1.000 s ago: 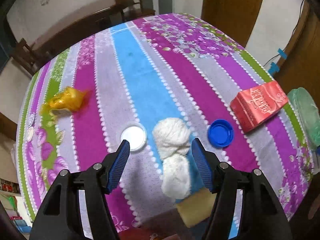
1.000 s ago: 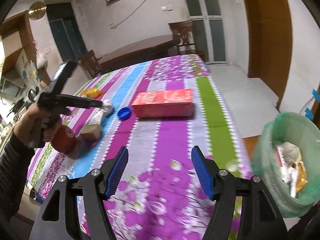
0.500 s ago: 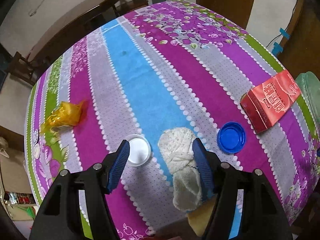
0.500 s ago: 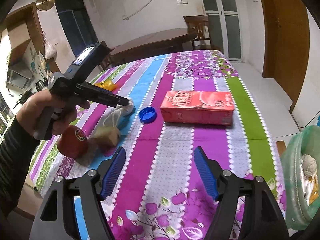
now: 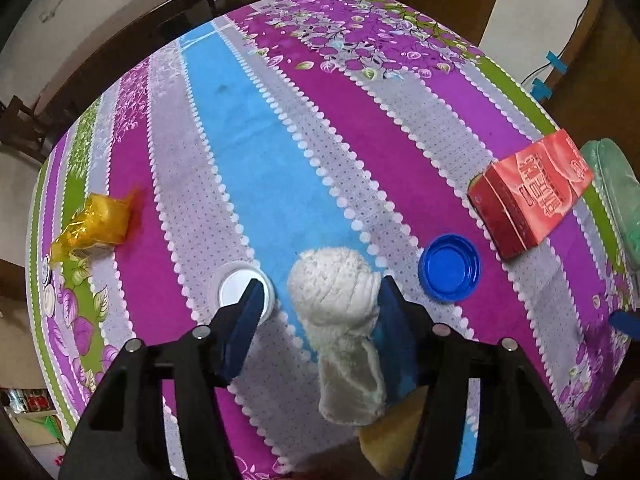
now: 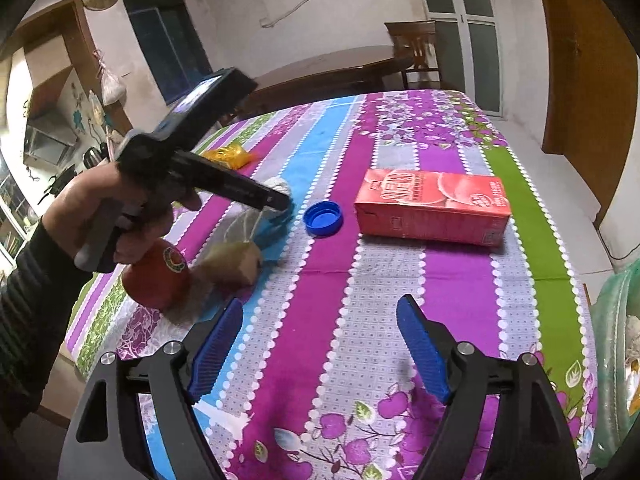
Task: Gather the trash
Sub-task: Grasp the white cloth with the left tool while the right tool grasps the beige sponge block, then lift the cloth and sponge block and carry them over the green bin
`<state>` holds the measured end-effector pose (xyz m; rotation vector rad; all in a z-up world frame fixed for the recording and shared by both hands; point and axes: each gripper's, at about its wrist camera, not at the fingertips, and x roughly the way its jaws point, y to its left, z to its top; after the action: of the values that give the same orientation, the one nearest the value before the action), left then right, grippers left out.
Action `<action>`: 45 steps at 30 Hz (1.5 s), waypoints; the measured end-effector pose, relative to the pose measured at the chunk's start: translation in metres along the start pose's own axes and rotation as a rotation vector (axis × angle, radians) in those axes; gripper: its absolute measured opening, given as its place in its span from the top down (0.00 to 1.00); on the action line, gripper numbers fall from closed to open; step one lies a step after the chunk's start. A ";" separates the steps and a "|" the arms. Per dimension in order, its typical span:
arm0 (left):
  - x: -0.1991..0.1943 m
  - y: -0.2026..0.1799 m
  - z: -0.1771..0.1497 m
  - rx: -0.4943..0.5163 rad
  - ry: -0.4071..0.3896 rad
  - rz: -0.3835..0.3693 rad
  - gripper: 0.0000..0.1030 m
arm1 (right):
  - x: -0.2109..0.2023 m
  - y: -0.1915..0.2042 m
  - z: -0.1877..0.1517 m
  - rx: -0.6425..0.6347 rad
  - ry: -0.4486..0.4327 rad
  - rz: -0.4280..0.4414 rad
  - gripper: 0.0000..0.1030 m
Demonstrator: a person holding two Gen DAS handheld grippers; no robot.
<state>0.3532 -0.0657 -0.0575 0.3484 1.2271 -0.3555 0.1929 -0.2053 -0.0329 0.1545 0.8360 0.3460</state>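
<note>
My left gripper (image 5: 320,300) is open, its blue fingers straddling a white fuzzy cloth wad (image 5: 336,296) on the striped tablecloth (image 5: 256,160); the right finger touches the wad. A white lid (image 5: 236,290) lies just left, a blue cap (image 5: 449,266) right, a red carton (image 5: 530,192) far right, a yellow wrapper (image 5: 94,222) far left. My right gripper (image 6: 320,344) is open and empty above the table's near edge. The right wrist view shows the red carton (image 6: 432,206), the blue cap (image 6: 323,218) and the left gripper (image 6: 276,202) over the wad.
A green-bagged trash bin (image 6: 618,364) with rubbish stands off the table's right edge. A red apple (image 6: 158,276) and a tan lump (image 6: 234,262) lie near the left hand. A wooden table and chair (image 6: 416,46) stand behind.
My left gripper has moved down and forward so the white wad sits between its fingers. My right gripper has pulled back from the bin towards the table, bringing the carton closer.
</note>
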 end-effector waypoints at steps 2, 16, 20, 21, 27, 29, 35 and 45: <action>0.005 -0.005 0.001 0.029 0.021 0.013 0.50 | 0.002 0.002 0.001 -0.004 0.005 0.005 0.23; -0.064 0.010 -0.023 -0.069 -0.219 0.043 0.66 | 0.033 0.044 0.014 -0.046 0.039 0.058 0.27; -0.097 0.025 -0.052 -0.171 -0.337 0.031 0.66 | 0.059 0.072 0.020 -0.080 0.059 0.059 0.33; -0.101 0.028 -0.057 -0.189 -0.355 0.035 0.66 | 0.067 0.079 0.022 -0.088 0.069 0.055 0.36; -0.112 0.050 -0.092 -0.285 -0.409 0.028 0.66 | 0.104 0.100 0.028 -0.114 0.110 0.001 0.40; -0.111 0.055 -0.098 -0.302 -0.413 0.016 0.66 | 0.113 0.100 0.027 -0.121 0.122 -0.038 0.40; -0.108 0.056 -0.109 -0.314 -0.429 -0.031 0.66 | 0.121 0.099 0.023 -0.107 0.123 -0.052 0.49; -0.137 0.023 -0.148 -0.293 -0.601 0.046 0.66 | 0.042 0.096 0.025 -0.123 -0.144 -0.142 0.52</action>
<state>0.1979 0.0312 0.0301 0.0074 0.6640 -0.2122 0.2144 -0.1007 -0.0199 0.0052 0.6777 0.2484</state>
